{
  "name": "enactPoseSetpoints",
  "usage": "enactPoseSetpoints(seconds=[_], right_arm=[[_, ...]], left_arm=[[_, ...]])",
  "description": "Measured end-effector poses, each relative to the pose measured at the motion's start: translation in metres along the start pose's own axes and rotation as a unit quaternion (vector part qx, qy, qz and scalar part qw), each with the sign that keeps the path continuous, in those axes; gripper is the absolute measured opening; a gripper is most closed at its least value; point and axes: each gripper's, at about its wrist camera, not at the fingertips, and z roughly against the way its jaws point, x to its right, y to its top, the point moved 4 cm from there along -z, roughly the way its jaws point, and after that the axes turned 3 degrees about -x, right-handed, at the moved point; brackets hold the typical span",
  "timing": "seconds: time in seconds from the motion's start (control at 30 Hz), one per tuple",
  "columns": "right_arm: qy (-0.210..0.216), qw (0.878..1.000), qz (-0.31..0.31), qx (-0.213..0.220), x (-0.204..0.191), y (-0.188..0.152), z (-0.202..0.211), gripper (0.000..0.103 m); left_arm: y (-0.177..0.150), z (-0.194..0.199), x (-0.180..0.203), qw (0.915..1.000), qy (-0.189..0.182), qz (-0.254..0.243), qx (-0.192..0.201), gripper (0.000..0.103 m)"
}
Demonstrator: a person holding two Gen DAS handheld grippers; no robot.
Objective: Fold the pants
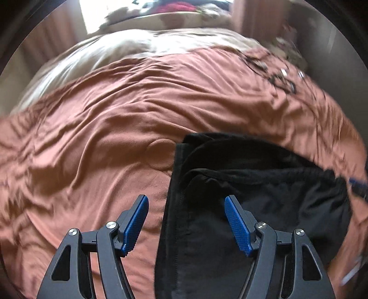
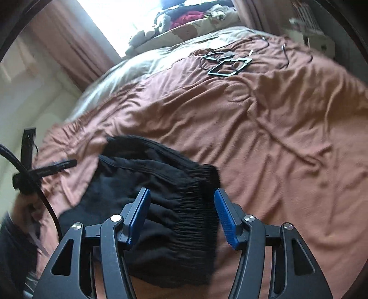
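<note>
Black pants (image 1: 241, 195) lie folded in layers on a rust-orange bedspread (image 1: 103, 119). My left gripper (image 1: 186, 207) is open and empty above the folded left edge of the pants. In the right wrist view the pants (image 2: 165, 184) show their gathered elastic waistband (image 2: 197, 207). My right gripper (image 2: 181, 204) is open and empty, hovering over that waistband. The left gripper's tip (image 2: 57, 165) shows at the left edge, beside the pants.
Black cables and flat black frames (image 2: 227, 62) lie on the far part of the bedspread (image 2: 264, 115). A pale sheet (image 1: 92, 55) and a pile of clothes (image 2: 184, 18) sit beyond, by a bright window. A wall (image 2: 34, 92) is at left.
</note>
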Motion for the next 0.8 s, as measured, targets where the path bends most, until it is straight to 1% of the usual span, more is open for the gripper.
enactPoseSetpoints(seconds=[0.03, 0.1, 0.27, 0.33, 0.4, 0.47, 0.5, 0.53, 0.67, 0.7, 0.73, 0.77, 0.8], right_arm=[[-0.009, 1.000, 0.012, -0.003, 0.000, 0.000, 0.000, 0.056], [-0.023, 0.999, 0.035, -0.009, -0.003, -0.001, -0.001, 0.056], [-0.026, 0.997, 0.068, -0.031, -0.007, -0.002, -0.011, 0.056], [-0.026, 0.996, 0.079, -0.035, -0.008, -0.002, -0.017, 0.056], [-0.030, 0.995, 0.090, -0.032, -0.008, -0.001, -0.021, 0.056], [-0.030, 0.995, 0.096, -0.027, -0.008, 0.002, -0.025, 0.048], [-0.028, 0.994, 0.099, -0.026, -0.008, 0.003, -0.027, 0.039], [-0.027, 0.994, 0.102, -0.026, -0.008, 0.003, -0.030, 0.034], [-0.029, 0.993, 0.108, -0.026, -0.007, 0.000, -0.037, 0.025], [-0.031, 0.993, 0.109, -0.024, -0.006, 0.000, -0.038, 0.021], [-0.034, 0.993, 0.109, -0.023, -0.005, -0.001, -0.039, 0.016], [-0.036, 0.993, 0.111, -0.020, -0.005, -0.001, -0.038, 0.014], [-0.038, 0.993, 0.114, -0.018, -0.006, -0.001, -0.037, 0.012]], left_arm=[[0.001, -0.004, 0.004, 0.9997, 0.005, -0.022, -0.001, 0.071], [0.003, -0.012, 0.011, 0.9986, 0.011, -0.051, -0.006, 0.071], [0.006, -0.036, 0.025, 0.9943, 0.020, -0.103, -0.019, 0.071], [0.006, -0.046, 0.026, 0.9930, 0.027, -0.112, -0.024, 0.071], [0.006, -0.057, 0.027, 0.9925, 0.024, -0.116, -0.029, 0.071], [0.006, -0.068, 0.027, 0.9917, 0.028, -0.122, -0.030, 0.068], [0.006, -0.074, 0.025, 0.9918, 0.027, -0.121, -0.031, 0.067], [0.006, -0.077, 0.025, 0.9923, 0.024, -0.117, -0.031, 0.064], [0.008, -0.086, 0.022, 0.9948, 0.007, -0.100, -0.014, 0.061], [0.009, -0.085, 0.022, 0.9952, 0.004, -0.098, -0.006, 0.055], [0.010, -0.084, 0.023, 0.9952, 0.002, -0.098, 0.000, 0.046], [0.010, -0.081, 0.025, 0.9948, 0.000, -0.101, 0.006, 0.038], [0.011, -0.079, 0.026, 0.9945, 0.000, -0.105, 0.010, 0.023]])
